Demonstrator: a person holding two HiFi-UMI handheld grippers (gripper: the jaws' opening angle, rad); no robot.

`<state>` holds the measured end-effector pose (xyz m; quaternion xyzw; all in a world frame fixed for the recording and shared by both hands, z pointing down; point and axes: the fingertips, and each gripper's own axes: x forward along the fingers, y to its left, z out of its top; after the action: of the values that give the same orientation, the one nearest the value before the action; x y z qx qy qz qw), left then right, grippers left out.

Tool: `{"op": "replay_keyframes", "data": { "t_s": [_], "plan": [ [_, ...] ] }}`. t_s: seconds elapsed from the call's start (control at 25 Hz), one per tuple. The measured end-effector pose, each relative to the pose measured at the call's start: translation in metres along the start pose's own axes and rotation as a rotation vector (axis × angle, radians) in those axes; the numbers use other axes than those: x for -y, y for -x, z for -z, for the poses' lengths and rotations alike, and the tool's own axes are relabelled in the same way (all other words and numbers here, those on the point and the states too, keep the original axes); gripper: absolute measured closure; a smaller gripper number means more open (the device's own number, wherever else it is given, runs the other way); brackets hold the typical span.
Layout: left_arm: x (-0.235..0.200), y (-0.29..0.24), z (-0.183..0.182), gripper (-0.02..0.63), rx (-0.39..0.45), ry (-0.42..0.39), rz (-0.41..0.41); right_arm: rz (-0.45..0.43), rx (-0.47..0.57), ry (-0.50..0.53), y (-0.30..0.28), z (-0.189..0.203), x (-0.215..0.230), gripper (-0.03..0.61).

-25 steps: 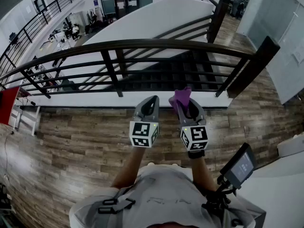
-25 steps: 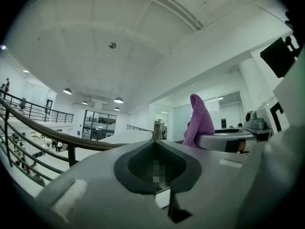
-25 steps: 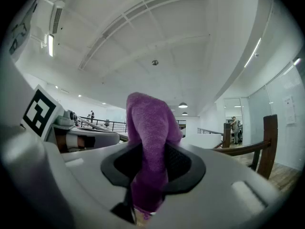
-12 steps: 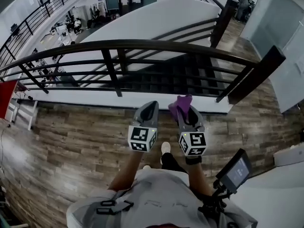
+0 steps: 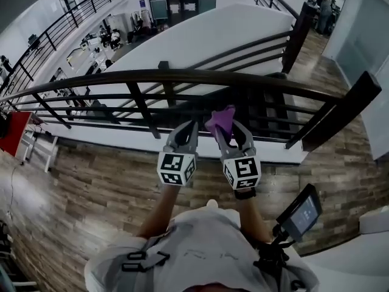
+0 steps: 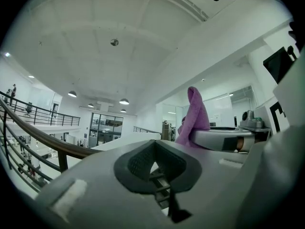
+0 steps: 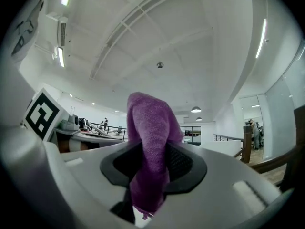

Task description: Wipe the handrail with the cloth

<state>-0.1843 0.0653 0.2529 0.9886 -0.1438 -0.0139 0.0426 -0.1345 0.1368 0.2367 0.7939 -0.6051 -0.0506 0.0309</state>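
The dark brown handrail [image 5: 182,76] curves across the head view just beyond both grippers. My right gripper [image 5: 226,126] is shut on a purple cloth [image 5: 220,119], which sticks up past its fingertips just below the rail. In the right gripper view the cloth [image 7: 150,128] fills the gap between the pads of the right gripper [image 7: 152,149], and a stretch of the handrail [image 7: 281,163] shows at the far right. My left gripper [image 5: 187,126] is beside it on the left, jaws together and empty. The left gripper view shows the left gripper [image 6: 153,149], the cloth [image 6: 194,113] and the handrail [image 6: 28,128].
Below the rail run horizontal bars and balusters [image 5: 144,108]. A thick dark post [image 5: 340,111] stands at the right. Past the railing a staircase [image 5: 255,102] descends and a lower floor lies open at the left. Wood flooring [image 5: 91,187] is underfoot. A small screen [image 5: 301,215] hangs at the person's right hip.
Both grippers have moved forward together toward the railing as the person stepped closer. The cloth stays in the right gripper and now overlaps the bars under the rail.
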Motion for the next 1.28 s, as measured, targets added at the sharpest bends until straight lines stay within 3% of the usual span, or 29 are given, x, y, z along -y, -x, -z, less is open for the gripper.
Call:
{"op": "replay_keyframes", "data": {
  "t_s": [0.12,0.48,0.72,0.88,1.12,1.28],
  "plan": [
    [0.003,-0.029,-0.002,0.614,0.004,-0.005,-0.006,-0.032,0.004,0.016,-0.011,0.004,0.022,0.442],
    [-0.021,-0.072,0.011,0.615,-0.021,0.002,-0.052,-0.05,-0.036,-0.08,-0.043,0.042,0.053,0.442],
    [-0.055,-0.128,0.018,0.615,0.006,0.017,0.021,-0.02,-0.081,-0.053,-0.094,0.061,0.073,0.442],
    [-0.104,-0.162,0.009,0.615,0.017,0.012,0.046,-0.027,-0.119,-0.02,-0.158,0.064,0.08,0.443],
    [-0.198,-0.186,-0.004,0.615,0.058,0.009,-0.044,-0.139,-0.17,-0.009,-0.271,0.073,0.064,0.445],
    [-0.274,-0.166,-0.007,0.615,0.063,0.033,-0.154,-0.281,-0.25,0.019,-0.351,0.091,0.01,0.443]
  ]
}}
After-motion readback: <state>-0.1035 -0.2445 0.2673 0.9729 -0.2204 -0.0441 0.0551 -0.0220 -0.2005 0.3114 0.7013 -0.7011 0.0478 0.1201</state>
